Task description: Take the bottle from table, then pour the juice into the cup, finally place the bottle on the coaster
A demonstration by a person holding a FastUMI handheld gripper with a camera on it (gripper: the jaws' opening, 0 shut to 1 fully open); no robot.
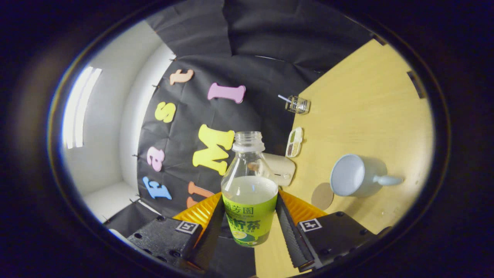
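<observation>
An uncapped clear bottle (pixel 249 193) with a green label and pale juice up to its shoulder stands between my fingers. My gripper (pixel 250 197) is shut on the bottle, both pads pressing on the label. The bottle is lifted off the wooden table (pixel 370 104), which looks rolled on its side in this view. A light blue cup (pixel 353 175) with a handle sits on the table beyond the right finger, its mouth showing and looking empty. A round tan coaster (pixel 322 195) lies beside the cup, between it and the right finger.
A white box-like object (pixel 281 168) sits just behind the bottle. A small divided dish (pixel 295 142) and a glass with a straw (pixel 297 104) stand farther along the table's back edge, by the black cloth wall. A white wall lies past the cloth.
</observation>
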